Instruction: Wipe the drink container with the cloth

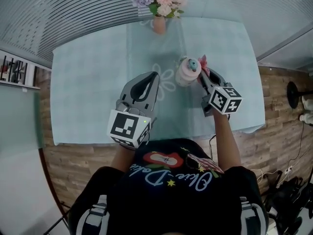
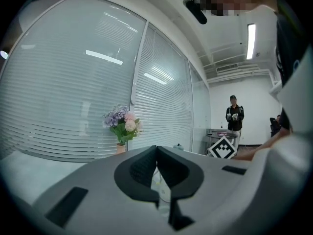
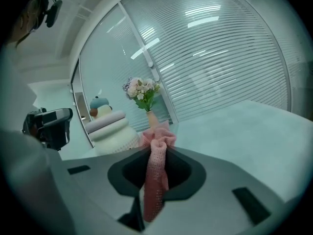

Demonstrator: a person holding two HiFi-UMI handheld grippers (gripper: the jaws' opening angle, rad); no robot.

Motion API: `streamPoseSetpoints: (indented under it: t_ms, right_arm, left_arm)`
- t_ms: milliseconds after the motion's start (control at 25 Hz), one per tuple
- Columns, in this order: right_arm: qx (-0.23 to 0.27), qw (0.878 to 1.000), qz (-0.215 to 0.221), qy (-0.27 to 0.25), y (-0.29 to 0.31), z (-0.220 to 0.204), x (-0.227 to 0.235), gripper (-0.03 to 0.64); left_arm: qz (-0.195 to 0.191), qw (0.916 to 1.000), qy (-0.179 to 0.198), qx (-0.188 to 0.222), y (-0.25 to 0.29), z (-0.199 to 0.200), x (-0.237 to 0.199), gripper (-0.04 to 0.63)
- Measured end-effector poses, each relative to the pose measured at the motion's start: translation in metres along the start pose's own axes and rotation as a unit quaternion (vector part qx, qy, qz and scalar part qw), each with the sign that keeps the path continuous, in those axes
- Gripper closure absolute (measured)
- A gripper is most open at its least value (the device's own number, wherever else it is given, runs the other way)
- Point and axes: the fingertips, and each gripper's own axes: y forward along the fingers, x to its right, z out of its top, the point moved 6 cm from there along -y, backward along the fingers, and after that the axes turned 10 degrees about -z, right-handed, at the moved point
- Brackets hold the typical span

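Note:
The drink container (image 1: 187,72) is a squat pinkish-white bottle with a teal knob on its lid, standing upright in the middle of the table; in the right gripper view this container (image 3: 111,130) fills the left. My right gripper (image 1: 201,75) is shut on a pink knitted cloth (image 1: 203,62), whose bunched end lies at the container's right side. The cloth (image 3: 156,168) hangs down between the jaws of the right gripper (image 3: 155,153). My left gripper (image 1: 154,78) hovers left of the container, shut and empty, its tips (image 2: 156,150) meeting.
A pale teal tablecloth (image 1: 88,92) covers the table. A vase of pink and purple flowers (image 1: 159,4) stands at the far edge, near the window blinds. A person (image 2: 234,117) stands far off in the room. Wooden floor (image 1: 279,131) lies to the right.

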Motion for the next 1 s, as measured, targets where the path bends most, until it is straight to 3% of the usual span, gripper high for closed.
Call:
streamPoseSetpoints:
  t_ms: [720,1000]
  right_arm:
    - [-0.095,0.991,-0.024,-0.093,0.021,-0.034,0.009,0.571]
    - [-0.105,0.987,-0.033,-0.119,0.024,-0.038,0.01,0.571]
  left_arm:
    - [0.045,0.999,-0.002,0.003,-0.016,0.002,0.012,0.591]
    - [0.058,0.9983,0.0,0.001,-0.022,0.002,0.013,0.591]
